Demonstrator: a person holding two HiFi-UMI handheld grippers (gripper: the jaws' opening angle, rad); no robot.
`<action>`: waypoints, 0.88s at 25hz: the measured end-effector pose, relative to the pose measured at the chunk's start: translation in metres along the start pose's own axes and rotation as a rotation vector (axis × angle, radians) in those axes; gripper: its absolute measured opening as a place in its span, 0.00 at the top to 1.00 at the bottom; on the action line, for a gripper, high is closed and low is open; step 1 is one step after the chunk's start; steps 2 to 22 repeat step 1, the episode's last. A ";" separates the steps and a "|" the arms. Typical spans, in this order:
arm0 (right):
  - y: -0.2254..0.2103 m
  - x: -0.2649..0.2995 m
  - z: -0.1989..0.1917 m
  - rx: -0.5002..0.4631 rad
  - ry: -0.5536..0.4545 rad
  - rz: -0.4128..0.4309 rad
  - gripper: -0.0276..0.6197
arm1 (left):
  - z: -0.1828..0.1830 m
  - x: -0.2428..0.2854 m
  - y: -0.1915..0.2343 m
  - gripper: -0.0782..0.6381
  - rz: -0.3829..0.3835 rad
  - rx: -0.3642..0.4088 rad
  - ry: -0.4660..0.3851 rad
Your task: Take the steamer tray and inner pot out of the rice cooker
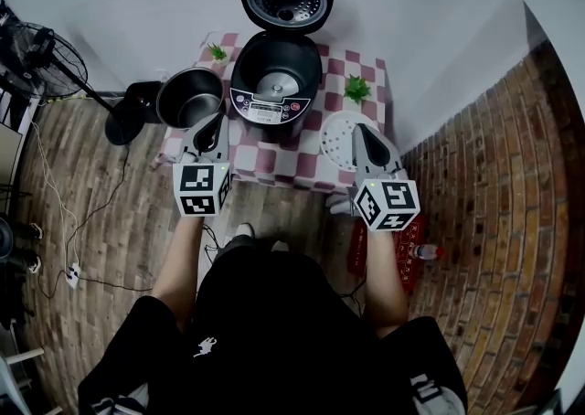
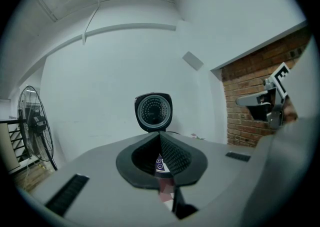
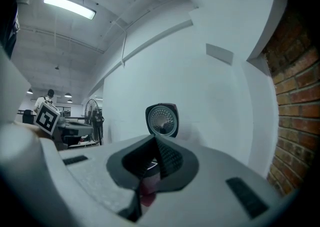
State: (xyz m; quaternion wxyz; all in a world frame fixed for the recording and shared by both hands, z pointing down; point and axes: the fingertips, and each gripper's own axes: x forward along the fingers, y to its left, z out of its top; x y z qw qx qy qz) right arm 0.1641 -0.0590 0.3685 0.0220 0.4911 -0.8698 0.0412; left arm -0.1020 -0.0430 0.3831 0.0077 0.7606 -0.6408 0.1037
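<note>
Shiny metal inner pot [image 1: 189, 98]; glossy plastic rice cooker [image 1: 267, 112]; matt plastic steamer tray [image 1: 336, 141].

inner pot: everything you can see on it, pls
The inner pot is round, dark grey and metal-looking with a paler rim, apparently empty. It stands upright, mouth up, on the checked tablecloth at the table's left side, outside and left of the open rice cooker. The shut left gripper points at its near rim; whether they touch can't be told.

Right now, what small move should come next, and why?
Probably just draw the left gripper and right gripper back, both shut and empty: the inner pot already sits left of the open rice cooker, the steamer tray right of it.
</note>
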 end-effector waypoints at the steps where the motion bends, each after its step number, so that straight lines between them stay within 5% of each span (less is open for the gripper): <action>1: 0.000 0.001 0.000 -0.001 -0.001 0.001 0.95 | 0.000 0.001 0.001 0.89 0.000 -0.001 0.001; 22: 0.000 0.001 0.000 -0.001 -0.001 0.001 0.95 | 0.000 0.001 0.001 0.89 0.000 -0.001 0.001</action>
